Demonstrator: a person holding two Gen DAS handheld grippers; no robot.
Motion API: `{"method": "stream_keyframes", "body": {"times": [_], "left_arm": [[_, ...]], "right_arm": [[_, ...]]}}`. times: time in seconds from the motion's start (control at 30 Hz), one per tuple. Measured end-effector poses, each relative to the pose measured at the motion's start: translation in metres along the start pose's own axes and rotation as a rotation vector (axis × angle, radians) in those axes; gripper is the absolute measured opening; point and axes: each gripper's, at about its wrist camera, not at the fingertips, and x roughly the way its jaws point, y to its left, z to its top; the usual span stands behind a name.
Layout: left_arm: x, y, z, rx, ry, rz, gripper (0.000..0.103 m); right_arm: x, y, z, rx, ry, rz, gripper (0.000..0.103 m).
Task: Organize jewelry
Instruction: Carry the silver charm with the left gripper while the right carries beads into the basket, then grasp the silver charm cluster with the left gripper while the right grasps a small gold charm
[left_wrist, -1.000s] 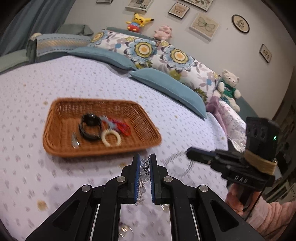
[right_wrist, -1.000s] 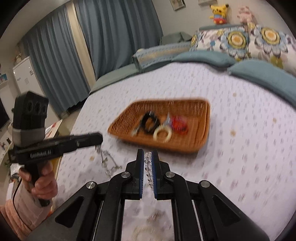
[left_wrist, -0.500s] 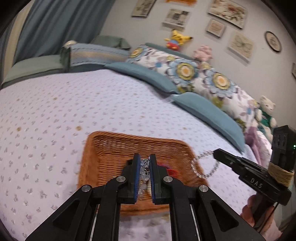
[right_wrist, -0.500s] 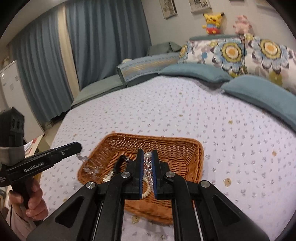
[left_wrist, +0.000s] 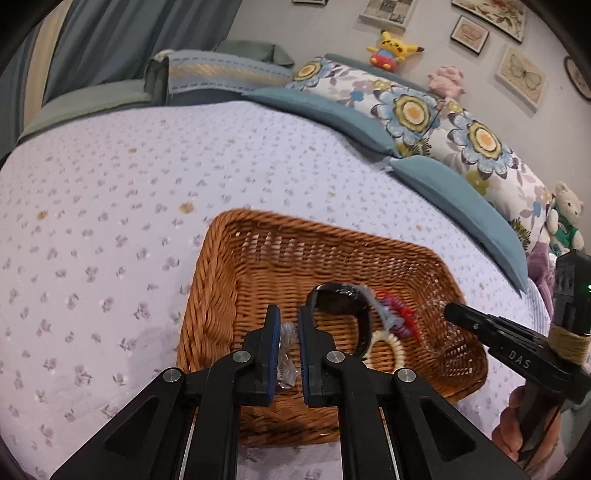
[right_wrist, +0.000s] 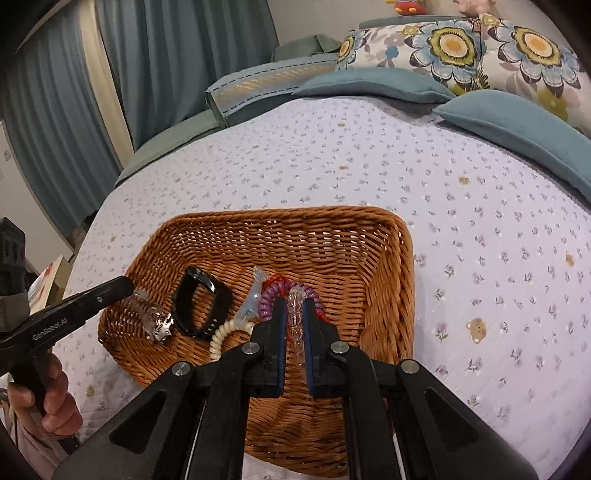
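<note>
2 black handheld grippers hang over a lilac flower-print bedspread, both above 1 rectangular brown wicker basket. Left gripper has its blue-padded fingers a narrow gap apart, clenched on one end of a clear crystal-bead bracelet; right gripper is set the same way on the other end. From the right wrist view the strand sags from the left fingertips down to a silver charm on the basket floor. Just beyond the right fingers lie a purple spiral hair tie and a red one under it; left of them sit a black smart wristband and a cream spiral hair tie, touching.
</note>
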Motion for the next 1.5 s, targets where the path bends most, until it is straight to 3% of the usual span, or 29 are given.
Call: {"method": "stream_keyframes", "body": {"times": [0.2, 0.23, 0.27, 0.33, 0.37, 0.73, 0.9, 1.13, 1.33, 1.5], "left_arm": [[0.006, 0.013, -0.004, -0.052, 0.041, -0.044, 0.014], [0.006, 0.013, -0.004, -0.056, 0.044, -0.052, 0.023], [0.004, 0.013, -0.004, -0.056, 0.041, -0.051, 0.038], [-0.004, 0.008, -0.005, -0.041, 0.005, -0.036, 0.058], [-0.008, 0.005, -0.005, -0.036, -0.006, -0.038, 0.058], [-0.072, -0.032, -0.014, 0.034, -0.045, -0.086, 0.058], [-0.121, -0.041, -0.041, 0.034, -0.082, -0.111, 0.058], [-0.171, -0.033, -0.098, -0.05, -0.106, -0.122, 0.058], [-0.169, -0.019, -0.147, -0.114, -0.031, -0.089, 0.058], [-0.146, -0.021, -0.169, -0.057, 0.06, -0.012, 0.053]], "right_arm": [[-0.001, -0.005, -0.001, 0.02, 0.016, 0.023, 0.012], [-0.003, -0.005, -0.001, 0.022, 0.016, 0.025, 0.014], [-0.005, -0.006, -0.002, 0.022, 0.014, 0.023, 0.018], [-0.011, -0.006, -0.004, 0.021, 0.008, 0.027, 0.034], [-0.016, -0.006, -0.005, 0.019, -0.001, 0.03, 0.038], [-0.087, 0.009, -0.038, -0.017, -0.004, 0.074, 0.038], [-0.124, 0.015, -0.073, -0.002, -0.002, 0.099, 0.038], [-0.153, 0.026, -0.123, -0.018, 0.005, 0.087, 0.038], [-0.148, 0.033, -0.154, -0.022, 0.041, 0.103, 0.038], [-0.135, 0.029, -0.167, -0.015, 0.085, 0.104, 0.038]]}}
